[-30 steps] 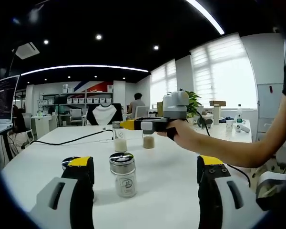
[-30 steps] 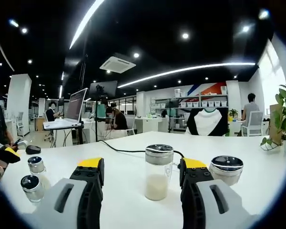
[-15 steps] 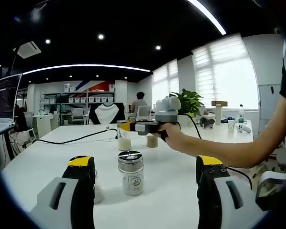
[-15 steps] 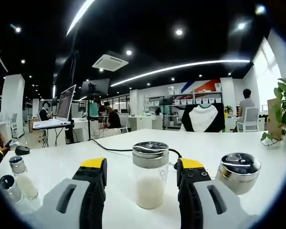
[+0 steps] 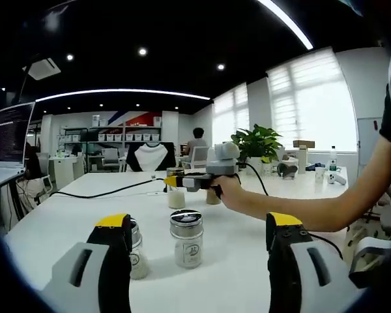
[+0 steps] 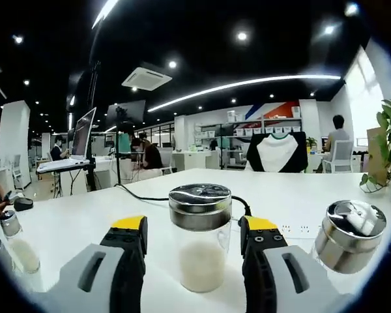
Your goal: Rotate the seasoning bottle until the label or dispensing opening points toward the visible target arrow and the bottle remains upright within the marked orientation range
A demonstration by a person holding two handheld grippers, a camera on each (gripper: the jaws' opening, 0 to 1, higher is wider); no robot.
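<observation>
Up front in the left gripper view, we hold the left gripper (image 5: 194, 257) over a white table (image 5: 52, 218), its fingers (image 5: 111, 257) spread wide and grasping nothing. Between them, farther along the table, stands an upright labelled jar (image 5: 188, 238) with a metal lid; a second small jar (image 5: 136, 256) sits just beside the left finger. Beyond, a hand carries the right gripper (image 5: 176, 182) up to a seasoning bottle (image 5: 176, 194) of pale powder, with a brown-filled jar (image 5: 212, 195) next to it.

Next, in the right gripper view, the seasoning bottle (image 6: 199, 236) stands upright between the right gripper's (image 6: 195, 257) released fingers (image 6: 127, 257); whether they touch the glass, we cannot tell. A steel-lidded jar (image 6: 348, 236) sits at right, and a black cable (image 6: 140, 195) crosses the table.
</observation>
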